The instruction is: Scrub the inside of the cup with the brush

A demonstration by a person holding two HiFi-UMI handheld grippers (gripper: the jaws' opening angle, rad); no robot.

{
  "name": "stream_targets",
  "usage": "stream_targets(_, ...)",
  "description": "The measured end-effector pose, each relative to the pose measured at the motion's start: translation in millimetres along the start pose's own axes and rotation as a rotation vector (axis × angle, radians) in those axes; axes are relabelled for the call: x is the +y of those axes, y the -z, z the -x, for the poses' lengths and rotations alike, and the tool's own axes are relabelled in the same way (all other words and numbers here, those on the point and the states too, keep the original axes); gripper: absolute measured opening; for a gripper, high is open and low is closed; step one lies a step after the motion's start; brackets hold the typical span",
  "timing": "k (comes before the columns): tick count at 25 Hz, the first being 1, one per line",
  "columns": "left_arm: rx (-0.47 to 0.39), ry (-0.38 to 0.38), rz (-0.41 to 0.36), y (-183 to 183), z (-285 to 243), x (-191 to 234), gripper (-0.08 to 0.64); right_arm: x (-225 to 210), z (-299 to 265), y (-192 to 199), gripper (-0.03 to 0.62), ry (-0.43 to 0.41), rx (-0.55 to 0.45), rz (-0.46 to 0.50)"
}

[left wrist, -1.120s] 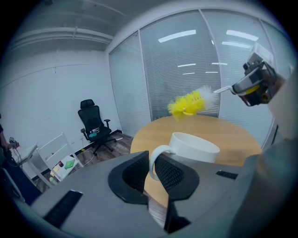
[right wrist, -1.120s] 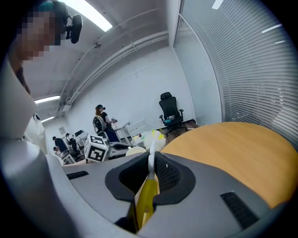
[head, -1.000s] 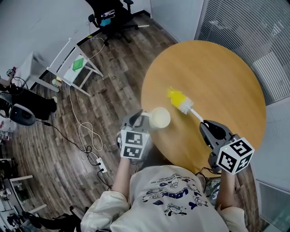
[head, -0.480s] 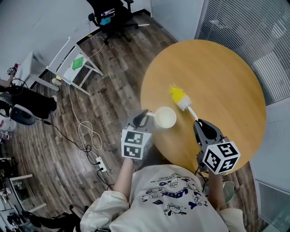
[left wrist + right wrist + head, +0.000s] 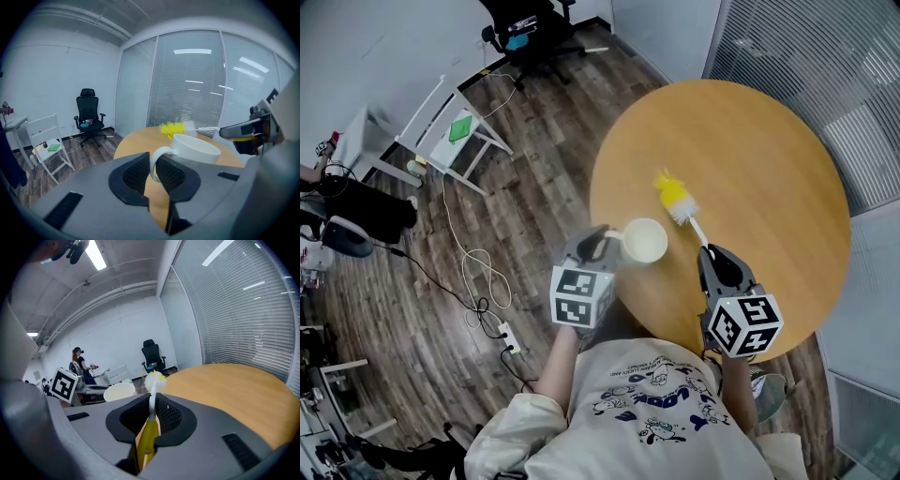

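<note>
My left gripper (image 5: 598,244) is clamped on the handle of the white cup (image 5: 644,240), which sits mouth-up at the near edge of the round wooden table (image 5: 750,141). My right gripper (image 5: 711,253) is closed on the handle of the bottle brush (image 5: 682,214), whose yellow-and-white bristle head lies near the cup's rim, outside the cup.

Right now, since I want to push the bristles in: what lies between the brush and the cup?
Nothing. In the head view only bare table shows between the brush and the cup.
</note>
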State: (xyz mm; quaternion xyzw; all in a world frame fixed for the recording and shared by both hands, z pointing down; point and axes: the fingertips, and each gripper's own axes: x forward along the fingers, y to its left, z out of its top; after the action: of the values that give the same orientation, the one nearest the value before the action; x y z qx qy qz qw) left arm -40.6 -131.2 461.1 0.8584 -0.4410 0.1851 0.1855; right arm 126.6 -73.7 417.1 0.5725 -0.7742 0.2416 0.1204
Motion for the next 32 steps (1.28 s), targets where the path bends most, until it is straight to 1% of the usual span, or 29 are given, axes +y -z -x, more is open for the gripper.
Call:
stream_targets(5,0.004,-0.001,0.001,0.4,-1.2,0.5,0.038,0.6,-5.3,5.0,0.048,-0.006,0.006,-0.03)
stream_targets(13,0.004,0.002,0.007,0.1,1.2,0.1,0.038,-1.9,-5.8,9.8,0.048,0.014,0.013,-0.053)
stream_targets(17,-0.003,0.004,0.012,-1.9,3.0,-0.3,0.038,-1.2,-5.0,8.0,0.048,0.018,0.011,-0.054)
stream_targets(32,-0.008,0.008,-0.004,-6.7,3.5,-6.7,0.038,-0.9,-4.6,8.4,0.048,0.02,0.01,-0.048)
